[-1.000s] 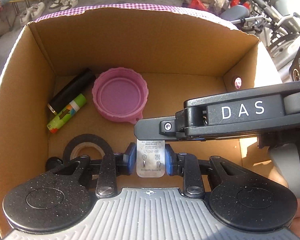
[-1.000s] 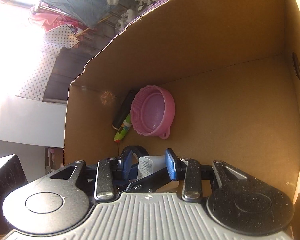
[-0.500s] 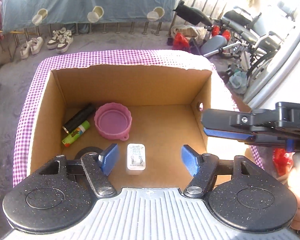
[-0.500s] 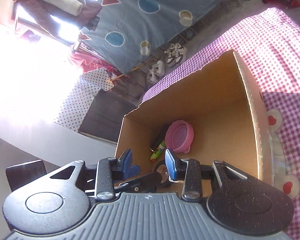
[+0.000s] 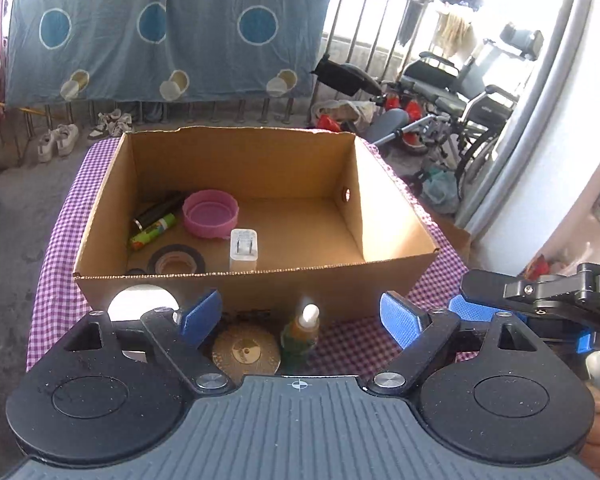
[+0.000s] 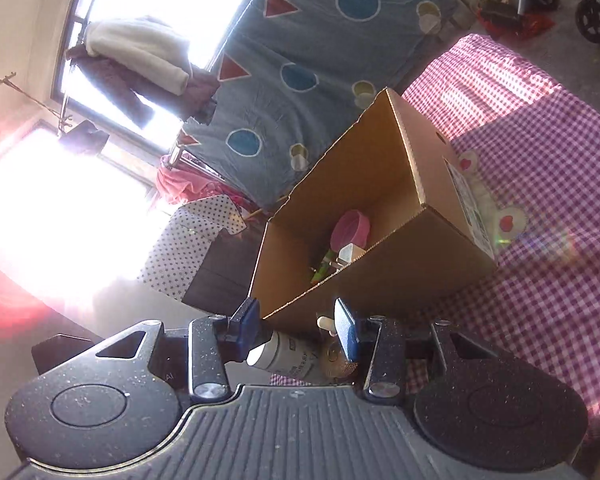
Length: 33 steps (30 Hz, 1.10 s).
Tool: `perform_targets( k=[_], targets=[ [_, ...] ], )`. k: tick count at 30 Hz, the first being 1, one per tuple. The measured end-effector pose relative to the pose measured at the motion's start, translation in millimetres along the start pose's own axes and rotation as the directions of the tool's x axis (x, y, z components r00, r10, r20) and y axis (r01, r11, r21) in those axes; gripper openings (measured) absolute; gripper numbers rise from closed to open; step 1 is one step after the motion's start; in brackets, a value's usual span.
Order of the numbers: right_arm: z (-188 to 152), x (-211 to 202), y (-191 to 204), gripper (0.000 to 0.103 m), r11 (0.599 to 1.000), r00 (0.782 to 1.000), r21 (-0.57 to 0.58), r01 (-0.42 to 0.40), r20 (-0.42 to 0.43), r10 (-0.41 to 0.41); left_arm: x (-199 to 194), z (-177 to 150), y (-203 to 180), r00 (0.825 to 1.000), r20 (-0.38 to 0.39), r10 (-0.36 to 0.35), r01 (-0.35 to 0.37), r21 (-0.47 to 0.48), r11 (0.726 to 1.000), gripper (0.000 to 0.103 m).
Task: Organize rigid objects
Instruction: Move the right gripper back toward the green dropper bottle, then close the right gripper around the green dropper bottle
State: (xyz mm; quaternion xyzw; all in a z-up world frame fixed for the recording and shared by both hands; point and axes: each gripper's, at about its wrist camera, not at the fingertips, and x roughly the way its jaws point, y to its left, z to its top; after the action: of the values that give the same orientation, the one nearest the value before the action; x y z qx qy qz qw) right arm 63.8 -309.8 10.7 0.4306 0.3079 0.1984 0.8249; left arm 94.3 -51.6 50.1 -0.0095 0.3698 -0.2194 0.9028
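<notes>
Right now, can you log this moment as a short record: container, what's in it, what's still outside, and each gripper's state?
container: cardboard box on checked tablecloth
inside: pink lid, white charger, tape roll, black tube, green tube
outside, near side: small bottle, gold disc, white cylinder
left gripper: opening, nothing between fingers
right gripper: opening, nothing gripped

Your way into the box (image 5: 256, 280) is open on its right half; bottle (image 5: 300, 332) and disc (image 5: 246, 354) probably crowd its near wall.
</notes>
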Motion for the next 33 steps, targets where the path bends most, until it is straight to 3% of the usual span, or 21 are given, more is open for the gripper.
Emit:
perform_targets(
  k=[7, 18, 26, 33],
  targets=[
    [-19.5, -5.2, -10.5, 0.045, 0.996, 0.997, -0.036, 0.078, -0.012, -0.078, 3.4, -33.3, -22.8, 0.999, 0.047, 0.02, -0.026, 0.137, 0.99, 0.092],
    [-24.7, 34.0, 15.4, 0.045, 0.959, 0.987, -0.251, 0.133, -0.051, -0.15, 36.8, -58.6, -40.5, 0.992, 0.097, 0.076, -0.1, 0.282, 0.954, 0.09],
    [-22.3, 72.3, 26.6, 0.045, 0.918, 0.978, -0.368, 0.148, -0.08, -0.19, 59.7, -60.3, -34.2, 0.989, 0.114, 0.091, -0.123, 0.304, 0.945, 0.063],
    [-20.7, 97.3, 28.7, 0.044, 0.895, 0.971, -0.424, 0.139, -0.121, -0.208, 63.2, -57.7, -29.5, 0.989, 0.132, 0.074, -0.11, 0.291, 0.95, 0.049]
  ],
)
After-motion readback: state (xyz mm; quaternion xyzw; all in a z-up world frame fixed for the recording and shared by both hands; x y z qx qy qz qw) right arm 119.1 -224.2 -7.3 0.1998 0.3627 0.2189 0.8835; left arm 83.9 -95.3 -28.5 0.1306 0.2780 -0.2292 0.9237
